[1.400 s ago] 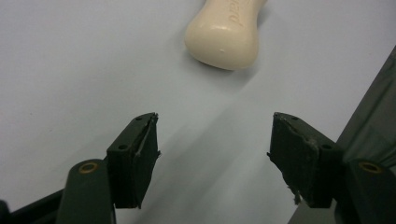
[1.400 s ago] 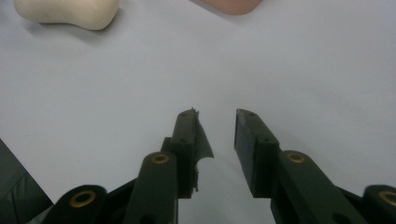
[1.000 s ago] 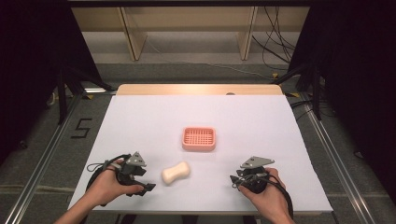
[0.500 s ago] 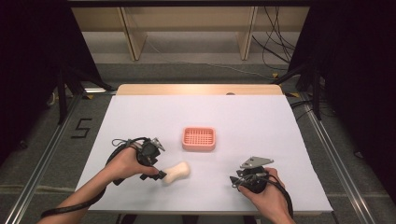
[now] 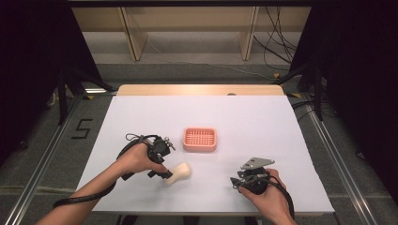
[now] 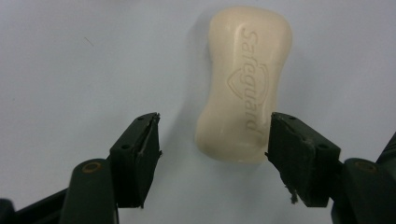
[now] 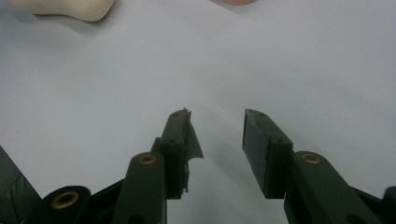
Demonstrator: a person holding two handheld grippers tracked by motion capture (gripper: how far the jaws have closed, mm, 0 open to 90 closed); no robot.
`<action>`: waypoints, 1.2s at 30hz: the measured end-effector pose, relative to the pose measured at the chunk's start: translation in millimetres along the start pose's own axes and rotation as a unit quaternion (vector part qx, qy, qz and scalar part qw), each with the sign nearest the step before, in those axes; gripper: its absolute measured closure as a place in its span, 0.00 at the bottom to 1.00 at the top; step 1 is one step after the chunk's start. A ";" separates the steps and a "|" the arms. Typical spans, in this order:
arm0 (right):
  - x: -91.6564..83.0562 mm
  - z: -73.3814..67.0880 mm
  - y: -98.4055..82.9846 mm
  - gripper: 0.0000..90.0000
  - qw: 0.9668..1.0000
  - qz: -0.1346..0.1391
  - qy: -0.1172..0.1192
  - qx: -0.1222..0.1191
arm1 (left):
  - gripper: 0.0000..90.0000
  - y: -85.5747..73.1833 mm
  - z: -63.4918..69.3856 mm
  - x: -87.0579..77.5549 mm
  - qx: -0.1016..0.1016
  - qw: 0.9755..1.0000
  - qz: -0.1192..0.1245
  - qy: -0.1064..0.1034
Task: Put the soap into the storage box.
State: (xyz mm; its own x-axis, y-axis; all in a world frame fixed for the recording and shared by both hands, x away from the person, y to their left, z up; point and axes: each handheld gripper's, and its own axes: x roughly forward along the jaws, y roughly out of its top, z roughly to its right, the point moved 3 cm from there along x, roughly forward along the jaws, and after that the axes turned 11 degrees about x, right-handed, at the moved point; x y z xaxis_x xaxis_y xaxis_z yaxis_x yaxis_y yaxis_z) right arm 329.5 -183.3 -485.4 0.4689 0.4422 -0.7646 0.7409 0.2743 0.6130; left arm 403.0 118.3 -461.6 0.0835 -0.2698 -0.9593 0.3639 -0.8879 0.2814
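Note:
A cream soap bar (image 5: 178, 172) (image 6: 243, 84) stamped "Safeguard" lies flat on the white table sheet (image 5: 244, 117). My left gripper (image 5: 163, 172) (image 6: 215, 121) points at it from the left, open. Its jaws have just been closing a little. The bar's near end sits between them, close to the right pad (image 6: 285, 149), and neither pad presses on it. A pink slotted soap dish (image 5: 199, 139) stands just beyond the bar. My right gripper (image 5: 237, 180) (image 7: 217, 116) rests near the front right, open with nothing between its fingers. In the right gripper view, the soap bar (image 7: 65, 7) lies at the top left.
The sheet's bare wooden table edge (image 5: 197, 89) runs along the back. Shelving and cables stand on the floor beyond. A floor marking "5" (image 5: 80, 129) lies left of the table, and metal rails run along both sides.
My left hand has moved right and farther onto the table, bringing its jaws around the soap bar's end. The right hand, the soap and the dish have kept still.

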 end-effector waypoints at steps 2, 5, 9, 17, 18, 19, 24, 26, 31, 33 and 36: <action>1.0 0.8 -0.3 0.69 1.000 0.001 -0.002 -0.007 | 0.37 1.8 -0.3 1.1 0.001 1.000 -0.002 0.001; 1.4 1.9 0.7 0.69 1.000 0.008 -0.001 -0.020 | 0.37 4.7 -0.4 2.7 0.004 1.000 -0.010 -0.003; 0.7 0.8 0.8 0.69 1.000 0.008 -0.004 -0.012 | 0.37 7.4 0.2 4.8 0.001 1.000 -0.011 -0.004; 0.8 0.5 0.7 0.68 1.000 0.008 -0.001 -0.013 | 0.37 14.1 -0.6 5.4 0.006 1.000 -0.018 -0.004; 0.8 0.5 0.7 0.68 1.000 0.008 -0.001 -0.013 | 0.37 14.1 -0.6 5.4 0.006 1.000 -0.018 -0.004; 0.8 0.5 0.8 0.68 1.000 0.008 -0.002 -0.013 | 0.37 16.0 -0.1 5.5 0.009 1.000 -0.017 -0.004; 0.3 -0.5 0.6 0.68 1.000 0.004 0.000 -0.006 | 0.37 19.7 3.1 7.5 0.013 1.000 -0.022 -0.006; 0.9 0.5 0.6 0.68 1.000 0.007 -0.001 -0.012 | 0.37 22.0 4.4 8.8 0.014 1.000 -0.023 -0.007; -0.1 0.3 0.3 0.67 1.000 -0.005 0.002 -0.009 | 0.37 25.4 6.2 15.3 0.024 0.999 -0.037 -0.009; -0.1 0.2 0.2 0.67 1.000 -0.006 0.002 -0.009 | 0.37 26.3 7.1 17.3 0.026 0.998 -0.046 -0.012; 0.5 0.1 0.0 0.67 1.000 -0.002 0.002 -0.008 | 0.38 28.0 7.9 20.3 0.027 0.998 -0.051 -0.012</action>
State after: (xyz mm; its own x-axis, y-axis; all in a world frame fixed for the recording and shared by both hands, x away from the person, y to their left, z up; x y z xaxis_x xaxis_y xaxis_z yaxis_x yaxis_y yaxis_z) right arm 329.9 -183.2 -485.8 0.4640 0.4448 -0.7661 0.7354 0.2887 0.6131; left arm 407.6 85.0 -473.0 0.0254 -0.1853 -0.9824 0.3184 -0.9300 0.1837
